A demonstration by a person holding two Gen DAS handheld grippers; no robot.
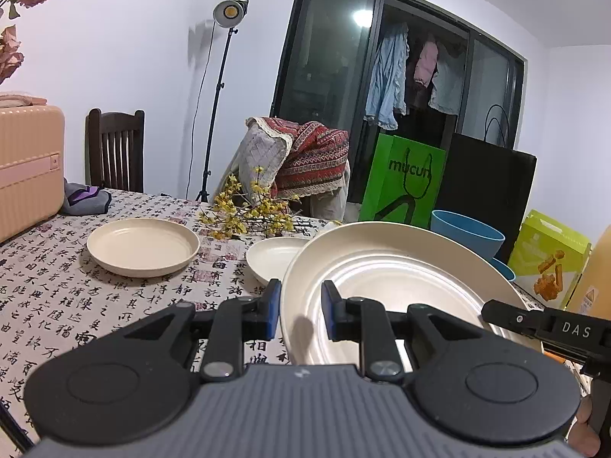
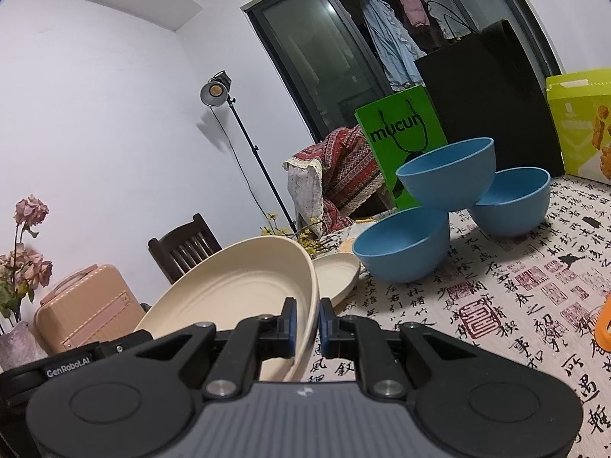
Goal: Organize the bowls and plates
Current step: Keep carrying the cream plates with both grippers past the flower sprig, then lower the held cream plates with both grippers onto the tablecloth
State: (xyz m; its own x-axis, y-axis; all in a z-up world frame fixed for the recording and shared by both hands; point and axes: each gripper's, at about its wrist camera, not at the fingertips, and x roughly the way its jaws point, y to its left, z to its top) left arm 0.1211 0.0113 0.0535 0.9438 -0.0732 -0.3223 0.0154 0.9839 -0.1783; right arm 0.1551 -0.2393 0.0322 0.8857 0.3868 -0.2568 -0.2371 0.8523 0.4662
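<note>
Readable lettering. "mucun" in dark letters stands on the green paper bag (image 1: 404, 179) at the far side of the bench, legible in both wrist views (image 2: 401, 141). "DAS" in white capitals stands on the black body of the right claw (image 1: 573, 330) where it enters the left wrist view at right. "GenRobot.AI" in white stands on the black body of the left claw (image 2: 68, 372) at the lower left of the right wrist view. The tablecloth (image 1: 57, 297) is printed all over with black Chinese calligraphy and red seal stamps. Print on the yellow-green box (image 1: 550, 255) is too small to read.
</note>
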